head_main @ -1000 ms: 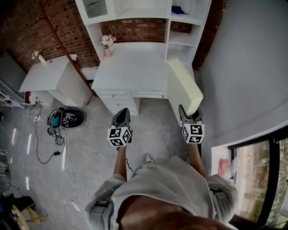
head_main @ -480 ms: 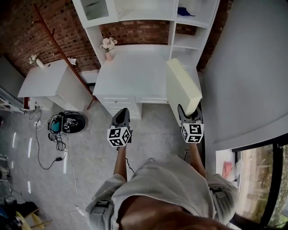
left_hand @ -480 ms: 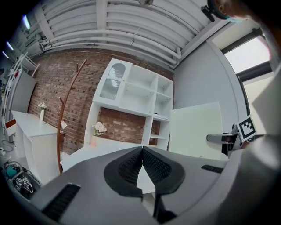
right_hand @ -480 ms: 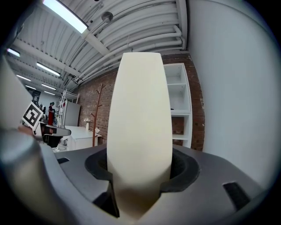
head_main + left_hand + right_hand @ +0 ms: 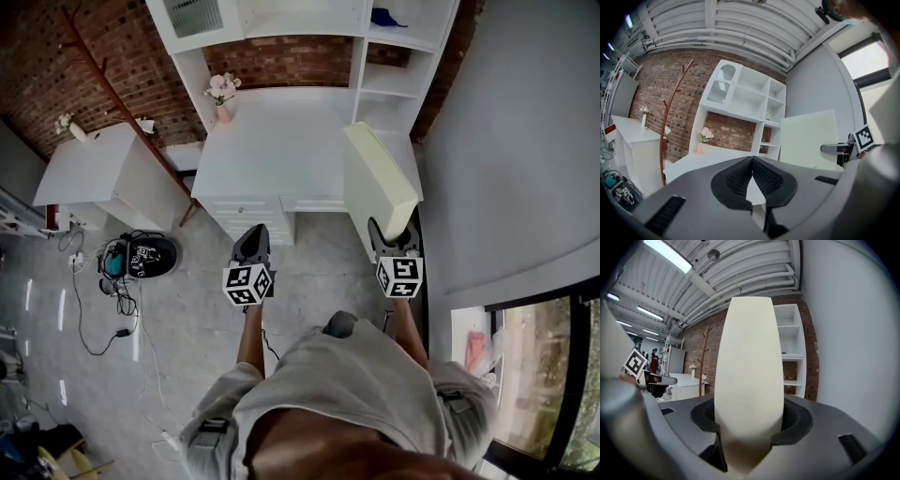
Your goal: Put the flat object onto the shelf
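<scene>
A thick cream flat slab (image 5: 377,185) stands on edge in my right gripper (image 5: 392,234), which is shut on its near end; in the right gripper view the slab (image 5: 750,376) fills the gap between the jaws and hides what lies ahead. It also shows as a pale panel (image 5: 808,138) in the left gripper view. My left gripper (image 5: 251,246) hangs over the floor in front of the white desk (image 5: 272,141), shut (image 5: 752,165) with nothing between its pads. The white shelf unit (image 5: 394,56) rises behind the desk, its right column of compartments just beyond the slab.
A vase of flowers (image 5: 222,94) stands on the desk's back left. A wooden coat stand (image 5: 122,103) and a second white table (image 5: 89,164) are left of it. A round device with cables (image 5: 141,255) lies on the floor. A grey wall (image 5: 506,141) runs along the right.
The desk and shelves have drawn slightly closer and lower in the head view as the person steps forward. The slab stays in the right gripper; both grippers keep their pose.
</scene>
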`<state>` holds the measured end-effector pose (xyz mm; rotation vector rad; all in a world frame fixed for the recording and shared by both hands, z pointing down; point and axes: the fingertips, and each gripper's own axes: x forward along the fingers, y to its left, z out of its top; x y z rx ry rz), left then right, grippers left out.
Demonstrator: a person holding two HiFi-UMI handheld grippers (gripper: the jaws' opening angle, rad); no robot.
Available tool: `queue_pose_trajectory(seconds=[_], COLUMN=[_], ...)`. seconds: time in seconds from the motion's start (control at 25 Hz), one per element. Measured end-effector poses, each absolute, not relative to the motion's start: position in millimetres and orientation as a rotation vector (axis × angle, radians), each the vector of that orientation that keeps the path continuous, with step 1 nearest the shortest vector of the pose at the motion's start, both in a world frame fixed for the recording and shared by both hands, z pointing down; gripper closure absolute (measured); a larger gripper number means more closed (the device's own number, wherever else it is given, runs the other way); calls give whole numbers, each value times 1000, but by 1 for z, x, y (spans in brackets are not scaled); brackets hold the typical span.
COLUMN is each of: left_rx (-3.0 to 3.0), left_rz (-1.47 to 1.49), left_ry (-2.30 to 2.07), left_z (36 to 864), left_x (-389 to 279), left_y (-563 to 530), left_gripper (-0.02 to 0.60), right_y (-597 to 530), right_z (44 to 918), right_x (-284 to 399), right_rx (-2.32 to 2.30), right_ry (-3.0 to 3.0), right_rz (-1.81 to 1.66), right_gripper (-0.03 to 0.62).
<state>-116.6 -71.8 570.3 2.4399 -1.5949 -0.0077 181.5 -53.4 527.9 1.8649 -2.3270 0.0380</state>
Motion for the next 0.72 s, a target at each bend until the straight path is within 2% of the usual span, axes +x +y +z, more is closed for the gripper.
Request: queue_pose_trajectory(seconds=[0.72], left_rx=[2462], left_rz=[46], left_ry=[-1587], left_z=[577], left_x=[-111], left_y=[-94], left_gripper=[566], right_y=[-76], right_z=[541], right_x=[186], right_rx=[1848], right_ry=[-2332], right_rz=[56], right_gripper=[315])
